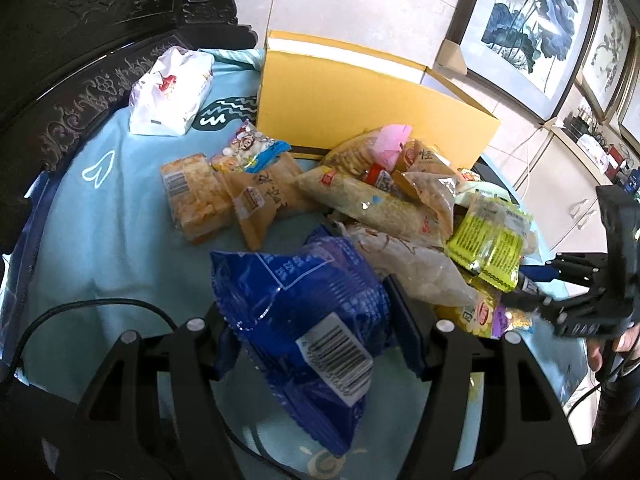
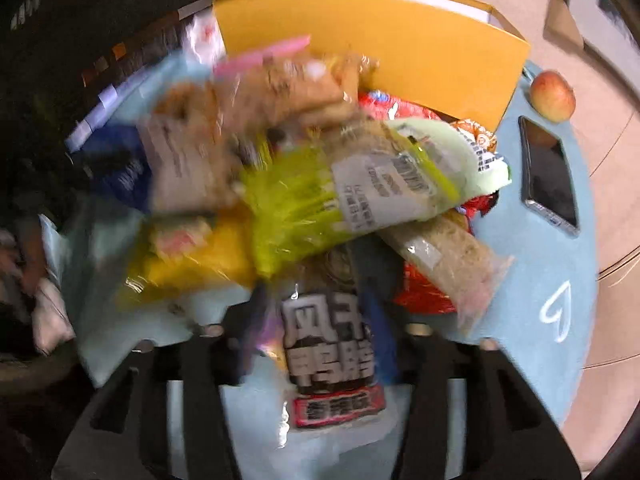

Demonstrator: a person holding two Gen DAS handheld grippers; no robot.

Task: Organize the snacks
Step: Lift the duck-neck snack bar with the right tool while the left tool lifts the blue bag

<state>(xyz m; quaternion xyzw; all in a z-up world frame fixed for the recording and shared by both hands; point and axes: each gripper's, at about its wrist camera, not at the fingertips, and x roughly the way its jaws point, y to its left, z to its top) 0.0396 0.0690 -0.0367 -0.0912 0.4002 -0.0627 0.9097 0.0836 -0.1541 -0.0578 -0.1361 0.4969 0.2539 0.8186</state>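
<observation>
While the left gripper (image 1: 310,320) clenches a light, crinkly blue packet (image 1: 304,316), the right gripper (image 2: 320,332) pinches a slippery dark pouch (image 2: 332,344) at its midsection between the jaws.

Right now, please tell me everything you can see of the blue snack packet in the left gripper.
The blue snack packet is a glossy, crinkled foil-like bag, dark blue with white print and a white barcode label. It looks puffed and sealed, with a crimped lower edge. It stands tilted between the fingers of the left gripper, which hold it by its sides above the light blue tablecloth. Its upper corner reaches the snack pile; whether it touches a clear wrapper there I cannot tell.
</observation>
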